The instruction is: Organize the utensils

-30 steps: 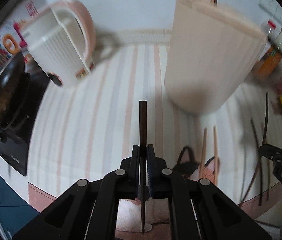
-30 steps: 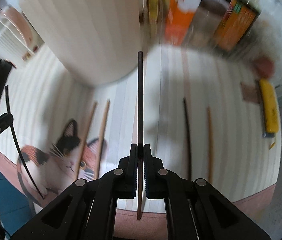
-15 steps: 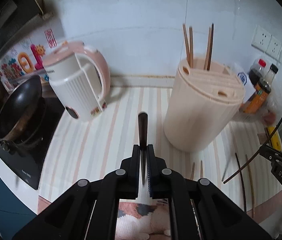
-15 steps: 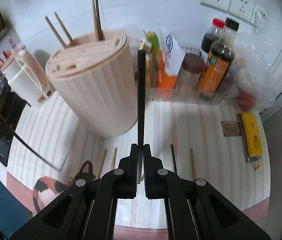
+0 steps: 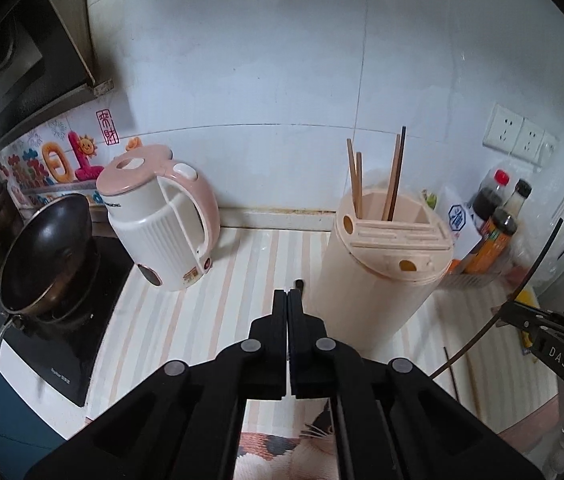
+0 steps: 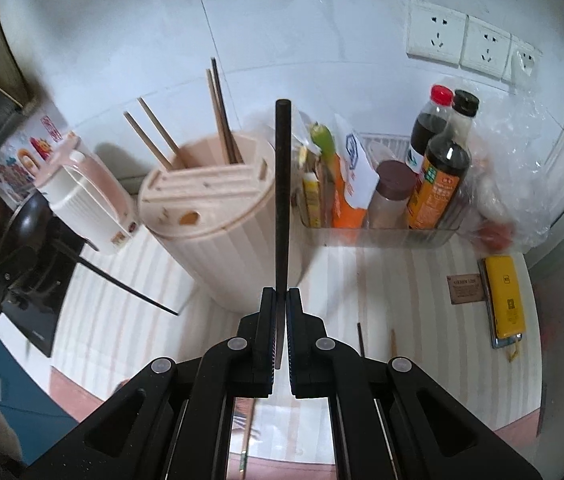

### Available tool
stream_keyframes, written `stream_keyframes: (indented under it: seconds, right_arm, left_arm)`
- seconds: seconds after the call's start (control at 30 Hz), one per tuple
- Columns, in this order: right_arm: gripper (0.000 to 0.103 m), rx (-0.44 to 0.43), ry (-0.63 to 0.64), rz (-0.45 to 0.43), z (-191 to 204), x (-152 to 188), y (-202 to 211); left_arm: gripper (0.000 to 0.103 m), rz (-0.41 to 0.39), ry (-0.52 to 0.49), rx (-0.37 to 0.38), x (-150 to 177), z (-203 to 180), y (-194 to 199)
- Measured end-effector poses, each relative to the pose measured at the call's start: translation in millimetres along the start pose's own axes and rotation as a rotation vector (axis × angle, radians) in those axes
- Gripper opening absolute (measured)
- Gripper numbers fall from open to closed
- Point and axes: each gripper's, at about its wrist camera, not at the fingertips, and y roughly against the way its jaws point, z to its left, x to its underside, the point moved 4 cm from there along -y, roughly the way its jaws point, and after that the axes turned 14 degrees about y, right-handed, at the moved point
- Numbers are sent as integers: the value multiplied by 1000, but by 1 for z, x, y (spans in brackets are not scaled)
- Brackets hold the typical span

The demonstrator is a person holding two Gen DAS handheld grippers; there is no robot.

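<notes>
The left tool (image 5: 288, 294) has its fingers pressed together on a dark chopstick (image 5: 299, 282) whose tip barely shows past them. Ahead and right stands the beige utensil holder (image 5: 382, 276) with four chopsticks upright inside; a pink kettle (image 5: 162, 220) sits ahead left.

The right tool (image 6: 281, 294) pinches a second dark chopstick (image 6: 282, 200), pointing straight ahead. The holder (image 6: 222, 236) is just left of it on the striped desk (image 6: 402, 300); sauce bottles (image 6: 438, 172) stand ahead right.

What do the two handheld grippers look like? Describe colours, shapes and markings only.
Both are matte black plastic. The left gripper and the right gripper each have two flat parallel fingers on angular linkage arms with round silver pivot pins. Blue pad edges show inside the fingers. White "DAS" lettering marks the right gripper's side. No cables or sleeves are visible.
</notes>
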Motion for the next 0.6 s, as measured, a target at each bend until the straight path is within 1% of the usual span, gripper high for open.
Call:
stream_keyframes:
  seconds: [0.07,0.13,0.17,0.23,0.27,0.3,0.33,0.37,0.4,0.43,0.53,0.57,0.6]
  right_arm:
    - [5,-32,-5,16,1,-2,1]
    - [5,-63,-2,46,3,0,-4]
    - [5,-73,0,67,4,2,-8]
    - [5,-105,12,144,7,11,-27]
    - [5,-132,16,201,9,19,-41]
    - [5,-157,0,250,9,28,-57]
    - [5,-169,0,297,10,36,-70]
    - [5,-177,-5,350,11,47,-87]
    - [2,-166,-12,373,10,54,-98]
    - [1,-143,-2,421,9,63,-112]
    - [1,-143,-28,493,6,79,-136]
    - [1,-136,-35,516,4,84,-142]
    - [1,-127,-42,530,2,89,-148]
  left_arm:
    - [0,3,18,3,-1,3,0]
    - [0,29,42,7,1,10,-6]
    - [0,63,71,28,3,15,-14]
    - [4,116,87,23,10,21,-31]
    - [7,141,92,18,14,24,-42]
    - [17,183,98,1,20,29,-60]
    - [24,207,100,-6,24,31,-71]
    - [34,235,106,-13,31,35,-88]
    - [36,257,110,-17,37,38,-101]
    - [36,277,108,-10,43,40,-112]
    - [36,346,72,0,64,40,-140]
    - [36,363,50,9,72,38,-146]
    - [36,378,6,11,81,34,-153]
